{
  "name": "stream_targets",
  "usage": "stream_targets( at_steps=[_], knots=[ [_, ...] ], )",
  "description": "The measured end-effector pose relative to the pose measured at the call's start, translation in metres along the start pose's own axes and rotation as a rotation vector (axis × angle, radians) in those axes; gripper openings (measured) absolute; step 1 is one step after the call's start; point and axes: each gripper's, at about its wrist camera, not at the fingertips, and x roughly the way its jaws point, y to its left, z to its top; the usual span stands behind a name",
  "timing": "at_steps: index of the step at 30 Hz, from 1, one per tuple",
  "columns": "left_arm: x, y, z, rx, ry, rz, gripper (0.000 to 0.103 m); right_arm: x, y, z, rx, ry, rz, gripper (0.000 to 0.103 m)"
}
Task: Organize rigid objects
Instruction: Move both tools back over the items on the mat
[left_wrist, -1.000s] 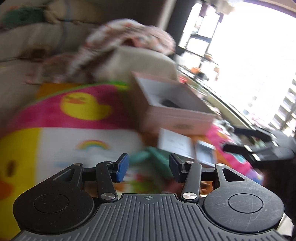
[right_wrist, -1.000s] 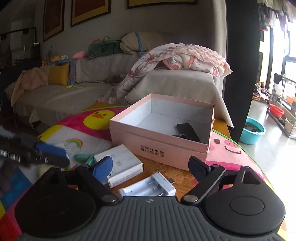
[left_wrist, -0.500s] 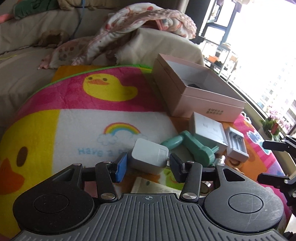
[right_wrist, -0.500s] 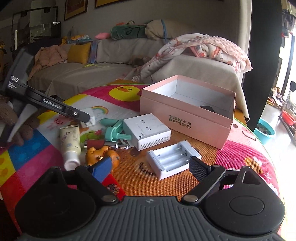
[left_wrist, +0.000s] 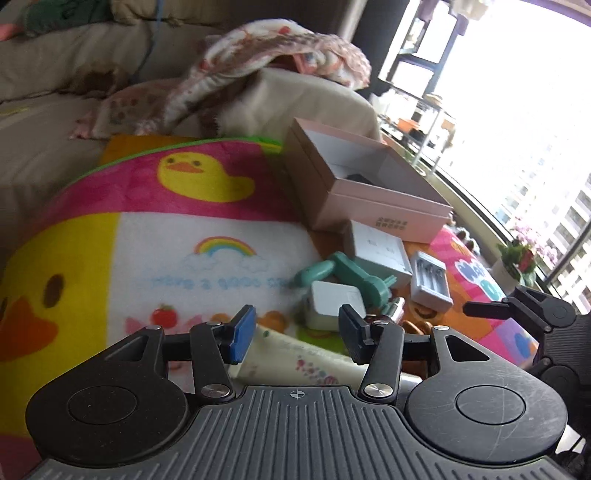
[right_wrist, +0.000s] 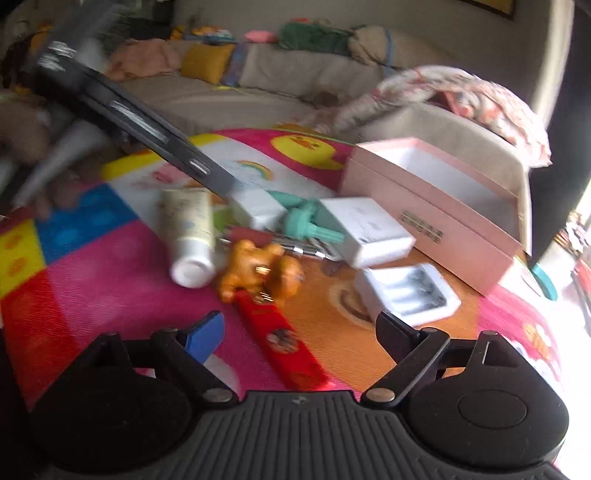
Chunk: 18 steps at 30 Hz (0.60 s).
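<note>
1. Looking along my left gripper (left_wrist: 295, 330), I find the jaws part open and empty, with the white charger (left_wrist: 334, 304) just ahead, a little right of their centre line.
2. The charger's broad face tilts toward me; the cream tube (left_wrist: 295, 363) lies crosswise under the jaws.
3. My left is the nearer; my right gripper (right_wrist: 301, 332), jaws wide and empty, hangs over the red strap (right_wrist: 280, 341), well short of the charger.
4. The green toy (left_wrist: 354, 277) and white box (left_wrist: 380, 251) crowd the charger's far side; my side is free.
5. The pink box (left_wrist: 369, 192) stands open beyond, ahead-right.
</note>
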Motion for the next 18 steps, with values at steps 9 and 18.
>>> stream_targets(
  at_steps=[9,18],
  knots=[
    [-0.002,0.007,-0.026,-0.243,0.132,-0.125,0.054,0.006,-0.03,-0.006,0.167,0.033,-0.012,0.091],
    [0.044,-0.041,-0.004,-0.061,0.085,-0.017,0.056,0.0,-0.021,-0.011,0.177,0.033,-0.039,0.096]
  ],
)
